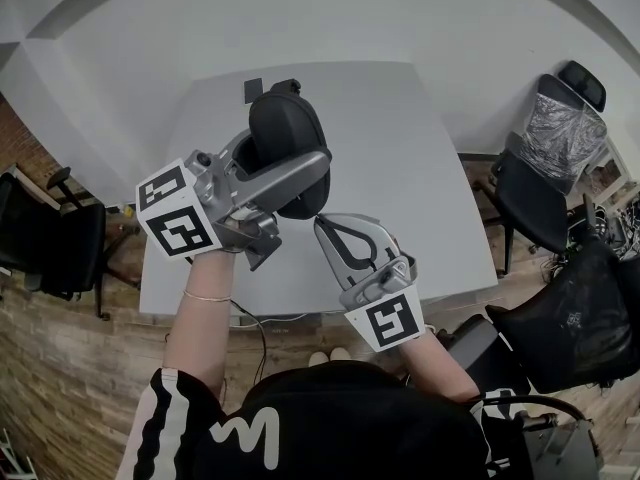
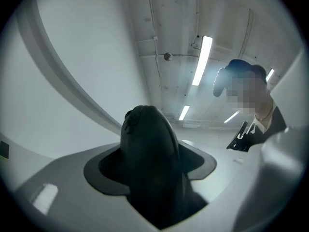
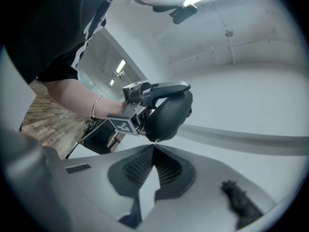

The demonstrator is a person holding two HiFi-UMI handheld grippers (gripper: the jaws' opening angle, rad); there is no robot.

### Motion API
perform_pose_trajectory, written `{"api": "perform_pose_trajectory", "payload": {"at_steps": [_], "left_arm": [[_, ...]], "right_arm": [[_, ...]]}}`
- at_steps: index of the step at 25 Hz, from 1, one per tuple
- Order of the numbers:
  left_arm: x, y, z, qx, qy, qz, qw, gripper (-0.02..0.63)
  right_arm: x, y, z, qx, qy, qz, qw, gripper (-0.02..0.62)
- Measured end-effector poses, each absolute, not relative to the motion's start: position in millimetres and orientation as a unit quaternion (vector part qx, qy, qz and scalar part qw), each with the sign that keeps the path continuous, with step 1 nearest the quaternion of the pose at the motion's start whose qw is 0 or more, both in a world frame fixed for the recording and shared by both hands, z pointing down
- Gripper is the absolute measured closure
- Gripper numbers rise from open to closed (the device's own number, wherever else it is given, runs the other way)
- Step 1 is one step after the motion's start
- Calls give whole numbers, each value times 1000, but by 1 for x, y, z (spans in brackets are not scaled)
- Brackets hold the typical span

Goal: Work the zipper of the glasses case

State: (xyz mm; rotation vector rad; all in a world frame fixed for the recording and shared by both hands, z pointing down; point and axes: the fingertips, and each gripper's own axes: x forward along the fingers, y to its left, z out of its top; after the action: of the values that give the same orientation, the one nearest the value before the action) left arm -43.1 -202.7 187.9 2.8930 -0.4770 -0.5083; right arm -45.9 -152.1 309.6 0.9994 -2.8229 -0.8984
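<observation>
Left tongs (image 2: 152, 170) stand wide, clamped across the case (image 1: 285, 133), which is held clear above the counter (image 1: 400, 168). Its long axis runs toward the right tongs (image 3: 153, 151). These are pinched together at the case's near end, seemingly on the pull (image 3: 154, 141). The pull is too small to be sure of, and the zipper line is hidden.

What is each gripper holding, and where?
Left gripper clamps the glasses case across its body; right gripper pinches something tiny at its lower end, probably the zipper pull.

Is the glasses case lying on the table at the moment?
No, the left tongs hold the glasses case in the air above the table.
</observation>
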Motion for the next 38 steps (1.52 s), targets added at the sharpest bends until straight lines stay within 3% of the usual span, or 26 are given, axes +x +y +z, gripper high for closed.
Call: {"api": "perform_pose_trajectory", "payload": {"at_steps": [18,25,38], "left_arm": [[-46,-198,186,955,-223,-192,35,284],[-78,-198,187,919,-334,-210,-2,282],[-116,-183,289,841,-531,-101,-35,281]], "right_arm": [[-50,-158,317,297,-925,-239,-10,591],[-39,-157,323,313,-934,-167,-31,589],[21,-185,273,413,-898,-143,-45,589]]}}
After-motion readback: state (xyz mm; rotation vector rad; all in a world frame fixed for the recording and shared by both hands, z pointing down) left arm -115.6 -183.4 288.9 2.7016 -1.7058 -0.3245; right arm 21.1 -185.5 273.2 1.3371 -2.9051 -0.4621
